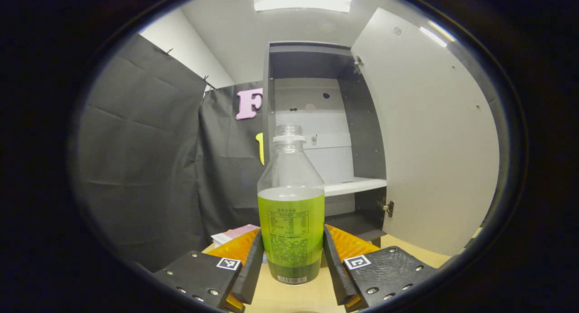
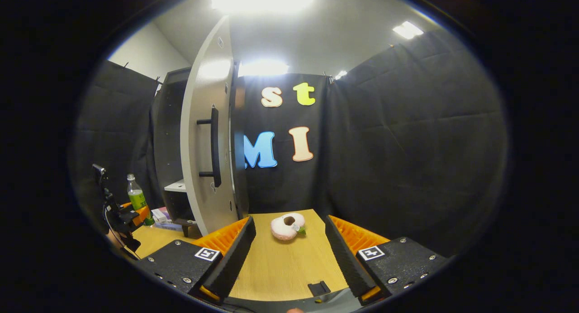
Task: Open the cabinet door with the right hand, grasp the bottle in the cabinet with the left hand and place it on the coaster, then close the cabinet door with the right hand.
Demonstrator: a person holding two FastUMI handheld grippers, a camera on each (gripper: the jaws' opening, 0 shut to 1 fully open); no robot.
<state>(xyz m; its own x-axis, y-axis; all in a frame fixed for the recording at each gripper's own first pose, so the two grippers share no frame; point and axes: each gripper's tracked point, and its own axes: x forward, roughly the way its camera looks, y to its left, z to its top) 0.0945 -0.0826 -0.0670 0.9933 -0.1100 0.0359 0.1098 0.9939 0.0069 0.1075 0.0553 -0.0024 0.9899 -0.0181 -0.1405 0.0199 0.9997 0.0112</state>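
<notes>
Cabinet (image 1: pixel 316 123) open, bottle out front.
The cabinet door (image 1: pixel 429 136) hangs wide; the bottle (image 1: pixel 291 204) stands upright between the left gripper (image 1: pixel 293 263) fingers, contact unclear. The right gripper (image 2: pixel 289 254) gapes empty over the table (image 2: pixel 280 267) by a pink toy (image 2: pixel 287 226).

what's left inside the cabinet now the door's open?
The dark open cabinet shows one bare white shelf and a white back panel. The clear bottle of green drink, between the left gripper's fingers outside it, covers part of the lower compartment.
</notes>
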